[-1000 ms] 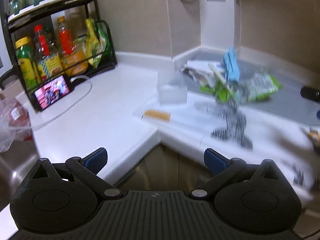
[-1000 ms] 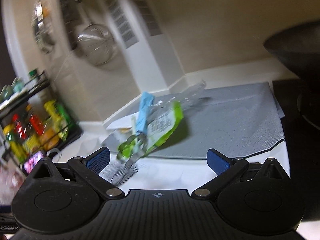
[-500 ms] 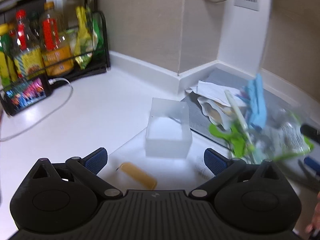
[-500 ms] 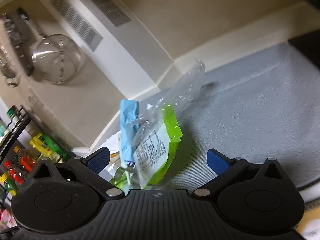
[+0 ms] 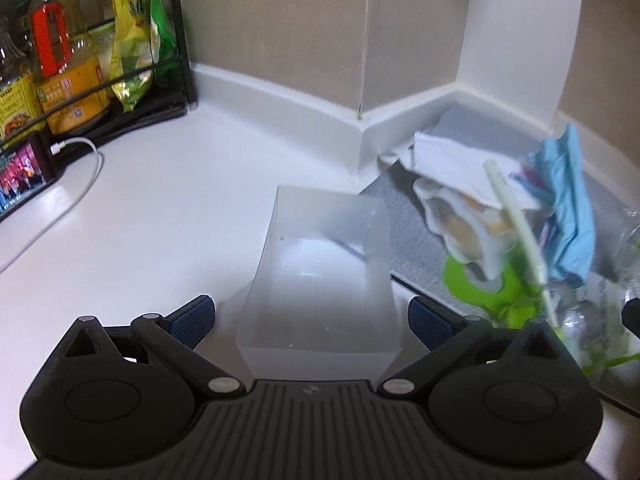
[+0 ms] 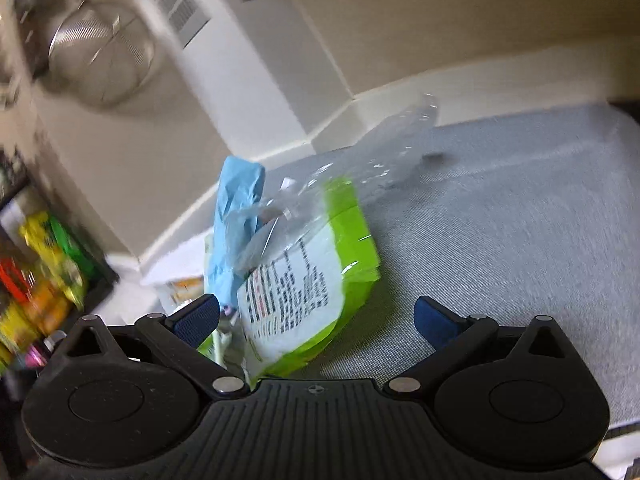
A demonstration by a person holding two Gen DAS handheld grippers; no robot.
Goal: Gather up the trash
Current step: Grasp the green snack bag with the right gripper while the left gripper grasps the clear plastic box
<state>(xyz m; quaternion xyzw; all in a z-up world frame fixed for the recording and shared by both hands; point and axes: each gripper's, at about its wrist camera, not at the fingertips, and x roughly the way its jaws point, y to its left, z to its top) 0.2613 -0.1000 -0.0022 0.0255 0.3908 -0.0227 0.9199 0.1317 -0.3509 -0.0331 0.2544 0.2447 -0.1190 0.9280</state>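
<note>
A translucent plastic box (image 5: 320,276) stands on the white counter (image 5: 168,208), straight ahead of my left gripper (image 5: 311,318). That gripper is open, and the box's near end lies between its blue pads without touching them. A heap of trash lies on the grey mat (image 6: 500,216): a green and white wrapper (image 6: 308,280), a blue glove (image 6: 236,220), clear plastic (image 6: 384,160), white paper (image 5: 452,164) and a pale straw (image 5: 516,224). My right gripper (image 6: 316,320) is open close over the green wrapper, which reaches between its fingers.
A black wire rack (image 5: 120,88) with bottles and snack bags stands at the back left. A phone (image 5: 24,176) with a white cable (image 5: 76,196) leans before it. Walls form a corner behind the trash. A metal strainer (image 6: 100,64) hangs on the wall.
My left gripper has moved forward and down towards the plastic box, which now fills the gap ahead. My right gripper has closed in on the green wrapper. Both stayed open.
</note>
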